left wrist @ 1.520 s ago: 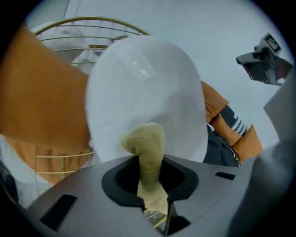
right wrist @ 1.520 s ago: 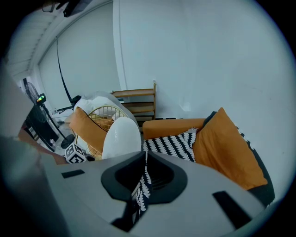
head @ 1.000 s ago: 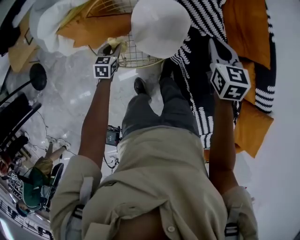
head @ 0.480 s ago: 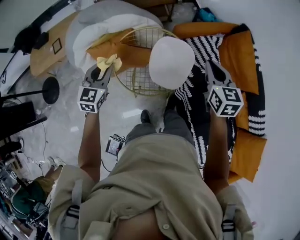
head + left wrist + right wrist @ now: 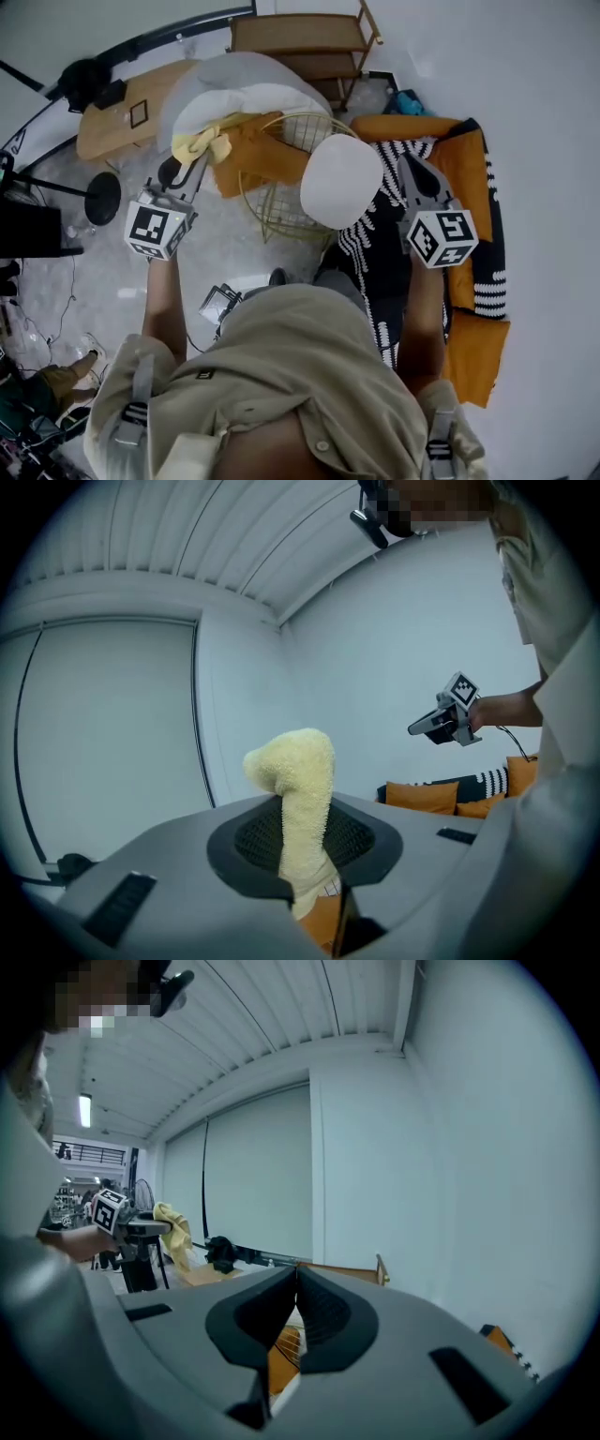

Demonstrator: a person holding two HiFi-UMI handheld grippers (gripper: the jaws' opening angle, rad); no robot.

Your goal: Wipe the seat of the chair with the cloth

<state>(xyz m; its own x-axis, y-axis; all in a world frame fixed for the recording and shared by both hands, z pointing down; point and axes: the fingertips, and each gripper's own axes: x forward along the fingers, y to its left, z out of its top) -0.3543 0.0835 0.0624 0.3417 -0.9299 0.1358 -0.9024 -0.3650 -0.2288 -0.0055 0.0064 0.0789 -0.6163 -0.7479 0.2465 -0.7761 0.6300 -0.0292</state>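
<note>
The pale, marbled floor [image 5: 112, 281] carries a gold wire chair [image 5: 272, 211] near the middle. A wooden shelf unit [image 5: 295, 42] stands beyond it and a wooden table [image 5: 117, 117] off to the left. A round black stand base [image 5: 101, 197] sits near that table. On the right lie orange cushions [image 5: 473, 352] and a black-and-white striped textile [image 5: 375, 272] (rug or throw, hard to tell). A small black device [image 5: 217, 302] rests beside the person's shoe [image 5: 278, 277].

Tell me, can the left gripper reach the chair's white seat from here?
Probably yes: the left gripper, shut on the yellow cloth, is beside the wire chair, and the seat lies bare.
</note>
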